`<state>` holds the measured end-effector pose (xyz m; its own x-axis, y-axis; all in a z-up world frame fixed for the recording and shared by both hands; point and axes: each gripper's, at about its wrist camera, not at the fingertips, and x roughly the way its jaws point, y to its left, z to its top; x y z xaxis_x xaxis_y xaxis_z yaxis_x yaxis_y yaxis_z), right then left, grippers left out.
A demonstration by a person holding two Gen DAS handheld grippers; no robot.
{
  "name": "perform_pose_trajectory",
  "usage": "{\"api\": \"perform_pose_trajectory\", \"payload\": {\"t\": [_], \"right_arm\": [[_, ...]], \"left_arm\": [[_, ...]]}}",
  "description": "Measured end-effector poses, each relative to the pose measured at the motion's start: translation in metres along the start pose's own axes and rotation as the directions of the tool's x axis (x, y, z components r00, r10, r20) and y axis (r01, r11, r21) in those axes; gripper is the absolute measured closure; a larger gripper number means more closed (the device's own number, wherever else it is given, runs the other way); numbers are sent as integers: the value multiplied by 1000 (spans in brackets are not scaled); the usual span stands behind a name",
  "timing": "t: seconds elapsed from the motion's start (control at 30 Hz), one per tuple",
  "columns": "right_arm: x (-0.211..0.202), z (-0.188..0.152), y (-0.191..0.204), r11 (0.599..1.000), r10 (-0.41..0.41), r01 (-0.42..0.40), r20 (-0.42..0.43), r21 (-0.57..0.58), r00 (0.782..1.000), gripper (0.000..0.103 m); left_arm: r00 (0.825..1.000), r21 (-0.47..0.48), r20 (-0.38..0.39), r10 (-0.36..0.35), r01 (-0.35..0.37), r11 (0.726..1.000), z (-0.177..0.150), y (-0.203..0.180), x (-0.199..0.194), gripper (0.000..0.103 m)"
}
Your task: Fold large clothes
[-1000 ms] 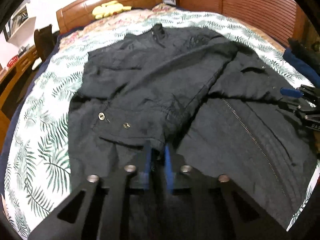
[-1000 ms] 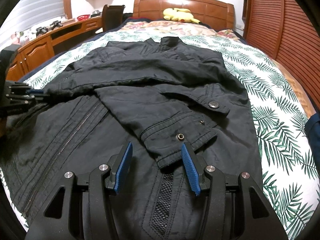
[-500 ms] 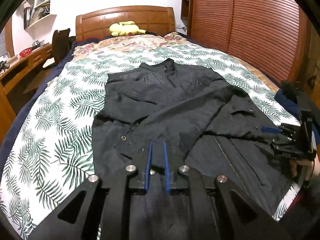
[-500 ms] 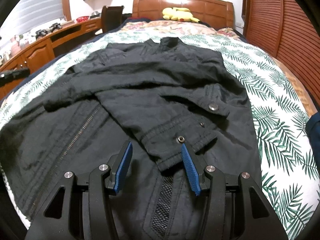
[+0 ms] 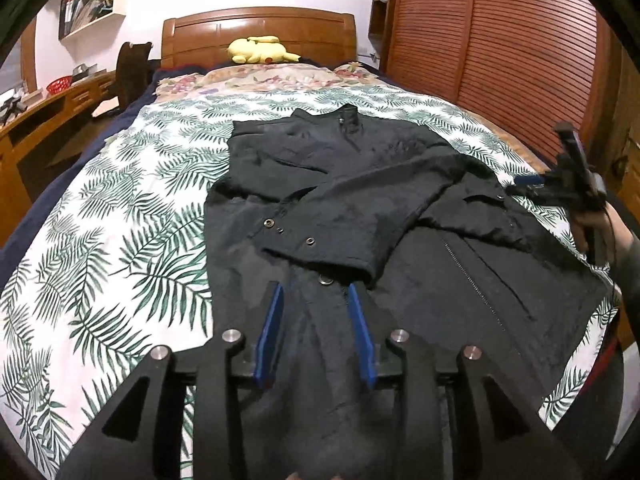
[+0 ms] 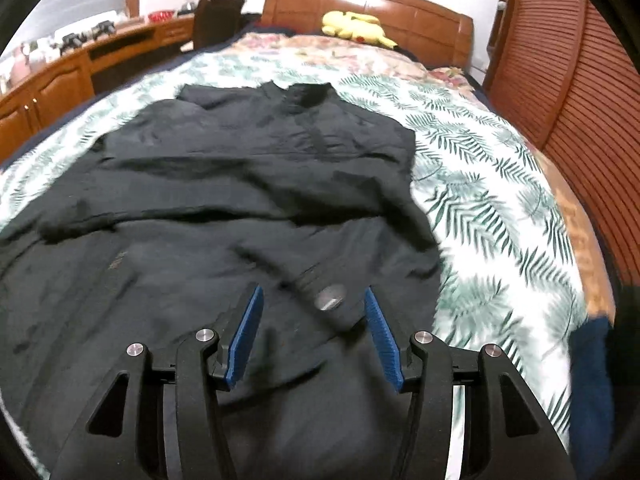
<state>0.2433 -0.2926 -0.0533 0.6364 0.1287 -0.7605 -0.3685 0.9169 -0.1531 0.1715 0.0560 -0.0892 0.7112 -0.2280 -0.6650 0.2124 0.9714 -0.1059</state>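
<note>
So the black jacket (image 5: pixel 360 208) is spread flat on the bed (image 5: pixel 132 240), on the leaf-print cover, collar toward the far headboard (image 5: pixel 256 26). One sleeve is folded across the chest, with its snap-button cuff lying near the middle. The zipper runs down toward the near right.

Left tool (image 5: pixel 316 332): its jaws have just been opening, and now there's a moderate gap with jacket fabric bunched between the blue pads, which don't look to be pinching it.

Right tool (image 6: pixel 316 336): about half open over the near hem, a snap button in the gap, nothing gripped. That view is pretty blurry.

There's a yellow plush toy (image 5: pixel 260 50) up by the headboard, and a wooden desk (image 6: pixel 80 68) along the left.
</note>
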Motion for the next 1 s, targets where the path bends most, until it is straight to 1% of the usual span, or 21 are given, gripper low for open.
{"api": "perform_pose_trajectory", "payload": {"t": [0.17, 0.27, 0.33, 0.37, 0.4, 0.43, 0.47, 0.5, 0.53, 0.6, 0.67, 0.73, 0.77, 0.8, 0.87, 0.93, 1.0], "right_arm": [[52, 37, -40, 999, -54, 54, -45, -5, 998, 50], [87, 52, -62, 998, -56, 59, -87, 36, 995, 50], [97, 56, -73, 997, -42, 47, -82, 64, 996, 61], [101, 56, -79, 996, -29, 35, -76, 79, 997, 71], [106, 56, -84, 996, -9, 16, -80, 88, 997, 86], [111, 55, -87, 997, 2, 5, -91, 81, 996, 94], [114, 53, -88, 997, -47, 52, -101, 50, 994, 96], [116, 51, -93, 990, -130, 135, -110, 36, 985, 97], [117, 50, -97, 985, -155, 162, -118, 52, 981, 97], [117, 47, -111, 985, -106, 121, -126, 121, 986, 97], [107, 48, -110, 986, -103, 115, -100, 123, 990, 97], [95, 53, -108, 985, -88, 98, -82, 139, 993, 91], [89, 56, -107, 985, -81, 90, -66, 146, 994, 80], [83, 58, -106, 986, -76, 82, -50, 148, 996, 65], [69, 67, -96, 990, -47, 45, 8, 133, 999, 54], [65, 75, -85, 993, -36, 32, 35, 111, 999, 53], [69, 81, -72, 995, -19, 16, 28, 98, 999, 53]], "left_arm": [[1000, -32, -4, 8, -8, 999, -4, 12, 1, 68], [1000, -27, -16, 16, -17, 999, -6, 16, 4, 68], [1000, -25, -22, 22, -23, 999, -7, 18, 6, 67], [1000, -25, -25, 19, -20, 999, -7, 19, 8, 67], [999, -27, -28, 16, -17, 999, -8, 20, 9, 67], [999, -28, -32, 13, -14, 1000, -8, 20, 11, 67], [999, -25, -37, 12, -13, 1000, -9, 20, 12, 67], [999, -22, -38, 12, -13, 1000, -9, 20, 13, 67], [999, -21, -40, 11, -12, 1000, -10, 19, 14, 66], [999, -17, -44, 9, -9, 1000, -11, 18, 15, 66], [999, -8, -43, 17, -18, 1000, -11, 17, 16, 66], [999, -2, -43, 24, -24, 1000, -11, 17, 15, 65], [999, -2, -42, 26, -26, 1000, -12, 16, 15, 65], [999, -1, -41, 29, -29, 1000, -12, 16, 14, 65], [999, 2, -39, 37, -37, 999, -12, 15, 13, 65], [998, 6, -38, 47, -47, 999, -12, 13, 13, 65], [998, 6, -39, 52, -52, 999, -13, 13, 13, 65]]}}
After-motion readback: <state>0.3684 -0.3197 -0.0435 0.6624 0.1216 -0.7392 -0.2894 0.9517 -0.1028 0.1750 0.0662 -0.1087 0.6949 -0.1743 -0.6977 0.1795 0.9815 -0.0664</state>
